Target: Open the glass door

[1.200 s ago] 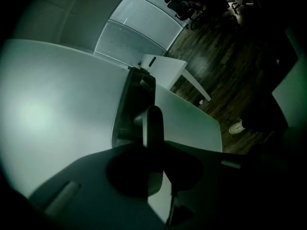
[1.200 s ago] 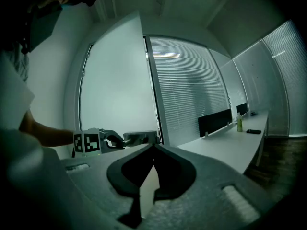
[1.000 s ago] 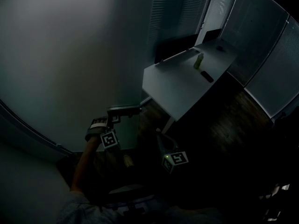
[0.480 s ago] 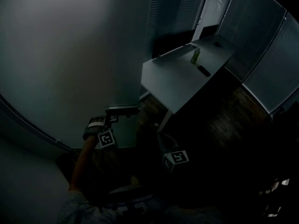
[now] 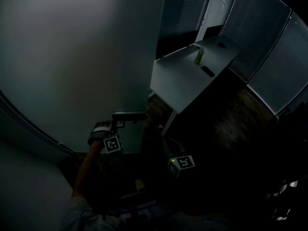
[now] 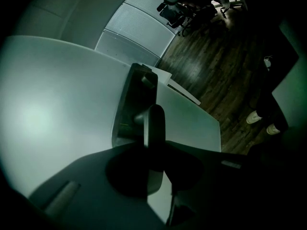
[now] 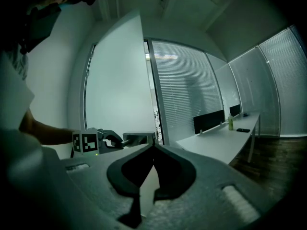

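The frosted glass door [image 5: 72, 57] fills the head view from 9 to 12 o'clock. Its door handle [image 5: 127, 115], a dark lever on a lock plate by the door's free edge, sits just off centre at 8 o'clock. The left tool [image 5: 118, 122] reaches up to it from 7 o'clock, with a bare forearm [image 5: 86, 170] behind it.

In the left gripper view the lever [image 6: 154, 123] runs straight down into the left tool [image 6: 153, 152]. Its jaws are drawn narrow and clamp the lever between them. The right gripper view shows the same grip from the side at 9 o'clock: the left tool [image 7: 112, 139] meets the handle [image 7: 139, 138] against the pale door [image 7: 115, 80].

The right tool [image 5: 166, 144] hangs at 5 o'clock in the head view, apart from the door. Its jaws [image 7: 153, 146] are together at the tips with nothing between them.

At 1 o'clock stands a white tabletop [image 5: 178, 81] carrying a green bottle [image 5: 198, 57]. A dark flat object [image 5: 208, 71] lies near the bottle. A wooden floor [image 5: 231, 124] spreads at 3 o'clock, and slatted blinds [image 5: 269, 47] line the far walls.
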Tool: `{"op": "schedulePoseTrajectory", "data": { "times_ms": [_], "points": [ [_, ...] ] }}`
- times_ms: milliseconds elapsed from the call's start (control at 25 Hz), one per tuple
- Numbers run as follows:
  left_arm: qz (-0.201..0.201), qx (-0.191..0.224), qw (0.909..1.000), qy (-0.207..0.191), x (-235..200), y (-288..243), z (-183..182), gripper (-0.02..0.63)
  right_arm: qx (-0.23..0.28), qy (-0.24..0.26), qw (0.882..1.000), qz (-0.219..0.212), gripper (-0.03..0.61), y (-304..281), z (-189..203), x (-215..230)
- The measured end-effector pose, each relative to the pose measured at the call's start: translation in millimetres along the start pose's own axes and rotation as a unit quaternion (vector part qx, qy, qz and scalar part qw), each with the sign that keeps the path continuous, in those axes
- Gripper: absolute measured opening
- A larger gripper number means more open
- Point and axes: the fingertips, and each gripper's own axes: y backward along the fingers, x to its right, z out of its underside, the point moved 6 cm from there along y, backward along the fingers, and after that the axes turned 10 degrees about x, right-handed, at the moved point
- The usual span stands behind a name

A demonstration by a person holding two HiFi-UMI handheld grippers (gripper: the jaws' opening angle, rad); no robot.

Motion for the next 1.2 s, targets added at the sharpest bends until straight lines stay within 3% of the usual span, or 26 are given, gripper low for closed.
{"op": "schedulePoseTrajectory", "data": {
  "times_ms": [1200],
  "points": [
    [0.023,0.067,0.9966,-0.040,68.7,108.0,-5.6,0.075,0.006,0.003,0.998,0.065,0.000,106.4,10.8,-93.1]
  ]
}}
